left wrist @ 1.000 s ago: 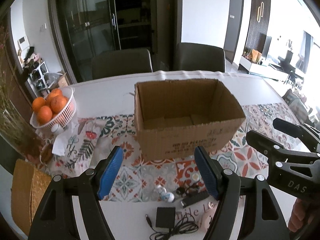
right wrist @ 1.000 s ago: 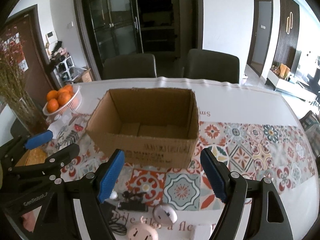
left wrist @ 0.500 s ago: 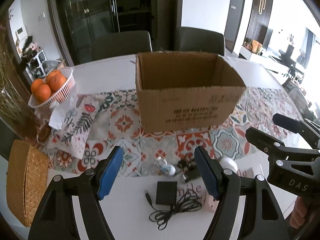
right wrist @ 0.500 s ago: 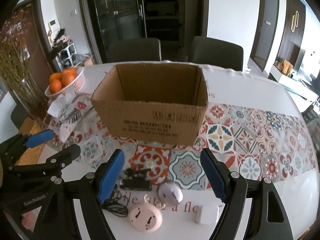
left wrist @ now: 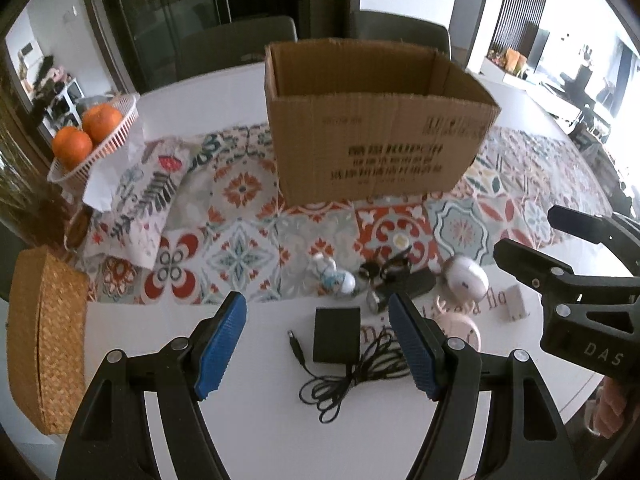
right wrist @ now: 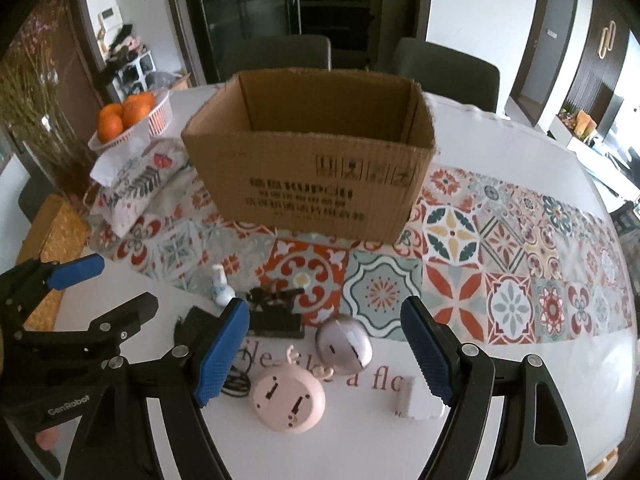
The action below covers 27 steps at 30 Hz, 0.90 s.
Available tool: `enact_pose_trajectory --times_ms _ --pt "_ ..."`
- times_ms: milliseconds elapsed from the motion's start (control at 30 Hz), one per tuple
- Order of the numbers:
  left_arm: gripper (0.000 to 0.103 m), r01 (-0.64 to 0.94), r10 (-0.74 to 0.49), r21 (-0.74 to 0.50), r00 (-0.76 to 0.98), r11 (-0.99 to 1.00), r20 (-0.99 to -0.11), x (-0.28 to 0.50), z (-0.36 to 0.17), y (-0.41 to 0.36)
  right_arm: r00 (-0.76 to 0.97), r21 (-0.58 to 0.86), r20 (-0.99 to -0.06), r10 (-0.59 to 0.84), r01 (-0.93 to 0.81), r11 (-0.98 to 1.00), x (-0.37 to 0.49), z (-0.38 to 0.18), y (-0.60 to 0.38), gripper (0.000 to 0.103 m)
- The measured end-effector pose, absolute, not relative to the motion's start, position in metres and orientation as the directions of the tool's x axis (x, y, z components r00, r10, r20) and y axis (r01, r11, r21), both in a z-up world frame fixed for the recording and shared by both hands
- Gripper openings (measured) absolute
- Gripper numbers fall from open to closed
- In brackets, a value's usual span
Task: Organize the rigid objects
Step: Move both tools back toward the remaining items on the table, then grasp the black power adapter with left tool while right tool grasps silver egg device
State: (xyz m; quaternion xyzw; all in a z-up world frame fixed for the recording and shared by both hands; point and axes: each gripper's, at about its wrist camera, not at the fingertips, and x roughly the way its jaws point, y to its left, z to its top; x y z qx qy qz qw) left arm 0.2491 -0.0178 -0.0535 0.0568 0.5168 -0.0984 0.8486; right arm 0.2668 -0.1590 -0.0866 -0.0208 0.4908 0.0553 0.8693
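Two tools hang above the white bench (left wrist: pixel 260 420), left tool (left wrist: pixel 318 346) and right tool (right wrist: pixel 324 354), each with blue pads spread and nothing between them. Below lie a black adapter (left wrist: pixel 337 334) with coiled cable (left wrist: pixel 352 380), a round pink clock (right wrist: pixel 287 402) face down, a silver-white rounded gadget (right wrist: pixel 344 348) and a small white block (right wrist: pixel 416 402). Beyond, on the patterned runner (right wrist: pixel 500 264), stands an open brown cardboard box (right wrist: pixel 316 184), printed on its near wall.

A brown cardboard box (right wrist: pixel 312 168) sits on a runner (right wrist: pixel 500 248) patterned in orange-and-teal tiles. Before the box lie a pink round gadget (right wrist: pixel 288 402) and a black adapter (left wrist: pixel 337 334).
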Motion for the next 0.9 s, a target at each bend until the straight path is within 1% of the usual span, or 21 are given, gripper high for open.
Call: enact_pose_trajectory --times_ms 233,433,600,900 --pt "0.073 0.227 -0.088 0.005 0.397 0.974 -0.914 0.25 -0.071 -0.017 0.449 0.026 -0.89 0.081 -0.127 0.992 0.27 -0.105 -0.157 0.079" --pt "0.073 0.233 -0.077 0.005 0.342 0.972 -0.936 0.254 -0.087 -0.02 0.382 0.07 -0.918 0.11 -0.118 0.991 0.275 -0.124 -0.16 0.079" --pt "0.073 0.239 -0.067 0.008 0.302 0.971 -0.951 0.259 -0.1 -0.022 0.345 0.052 -0.934 0.091 -0.122 0.991 0.279 -0.137 -0.16 0.079" --pt "0.072 0.25 -0.066 -0.001 0.248 0.968 -0.967 0.265 -0.114 -0.027 0.3 0.061 -0.949 0.092 -0.111 0.992 0.284 -0.155 -0.166 0.079"
